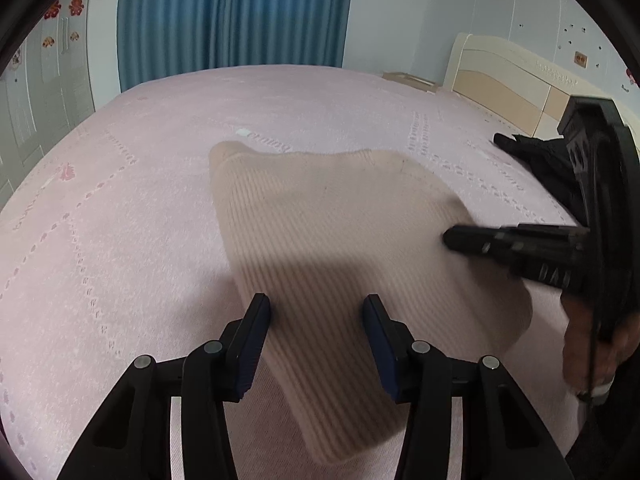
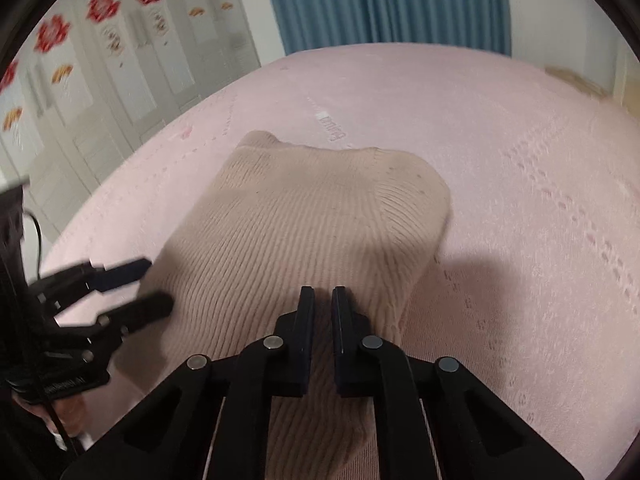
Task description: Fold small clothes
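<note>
The right hand-held gripper (image 2: 323, 300) is clenched on a near fold of the beige ribbed knit garment (image 2: 304, 216), its jaws all but together with cloth pinched between them; the left hand-held gripper (image 1: 316, 312) stands released, its jaws apart astride the garment's near left edge, the pads not visibly pressing on it. The pink bedsheet (image 1: 120, 208) covers the whole bed and gives a flat, soft base; the garment lies near its middle, its far end flat on the sheet and its near end raised, with a black garment (image 1: 536, 160) well apart at the far right. To fold well, I judge the left side should close on its edge level with the right grip; then both should carry the near end evenly toward the far end, keeping the ribs straight; uneven height would likely skew the crease.
</note>
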Available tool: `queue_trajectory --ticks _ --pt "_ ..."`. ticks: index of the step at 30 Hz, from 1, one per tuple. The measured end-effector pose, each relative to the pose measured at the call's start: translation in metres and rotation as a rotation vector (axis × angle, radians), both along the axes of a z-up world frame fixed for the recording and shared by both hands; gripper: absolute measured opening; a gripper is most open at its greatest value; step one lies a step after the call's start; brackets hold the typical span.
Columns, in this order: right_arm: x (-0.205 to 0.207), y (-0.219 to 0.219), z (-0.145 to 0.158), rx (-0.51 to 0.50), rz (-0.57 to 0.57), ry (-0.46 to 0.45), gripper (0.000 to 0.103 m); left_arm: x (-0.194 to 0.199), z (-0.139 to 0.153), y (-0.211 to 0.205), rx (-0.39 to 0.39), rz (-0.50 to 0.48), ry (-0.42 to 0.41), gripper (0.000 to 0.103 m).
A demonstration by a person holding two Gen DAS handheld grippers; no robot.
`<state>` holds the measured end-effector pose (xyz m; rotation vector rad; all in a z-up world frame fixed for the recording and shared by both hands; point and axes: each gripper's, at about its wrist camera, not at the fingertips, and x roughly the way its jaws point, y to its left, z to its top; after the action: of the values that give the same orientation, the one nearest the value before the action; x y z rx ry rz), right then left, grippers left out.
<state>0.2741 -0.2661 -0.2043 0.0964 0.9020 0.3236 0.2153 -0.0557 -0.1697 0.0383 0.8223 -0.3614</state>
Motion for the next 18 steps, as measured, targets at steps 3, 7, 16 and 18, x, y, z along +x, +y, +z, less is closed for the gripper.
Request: queue_trajectory --ticks 3,7,16,18 --pt "-0.003 -0.011 0.003 0.037 -0.027 0.000 0.002 -0.003 -0.002 0.009 -0.031 0.003 0.024 0.045" --pt "-0.011 -0.012 0.008 0.060 -0.043 -0.019 0.002 -0.011 -0.005 0.013 -0.051 0.011 0.041 0.044" --pt "-0.039 -0.024 0.009 0.120 -0.072 0.041 0.036 -0.013 -0.003 0.020 -0.085 0.044 0.058 0.044" --pt "-0.050 -0.027 0.008 0.121 -0.074 0.053 0.039 -0.012 -0.005 0.022 -0.090 0.057 0.065 0.044"
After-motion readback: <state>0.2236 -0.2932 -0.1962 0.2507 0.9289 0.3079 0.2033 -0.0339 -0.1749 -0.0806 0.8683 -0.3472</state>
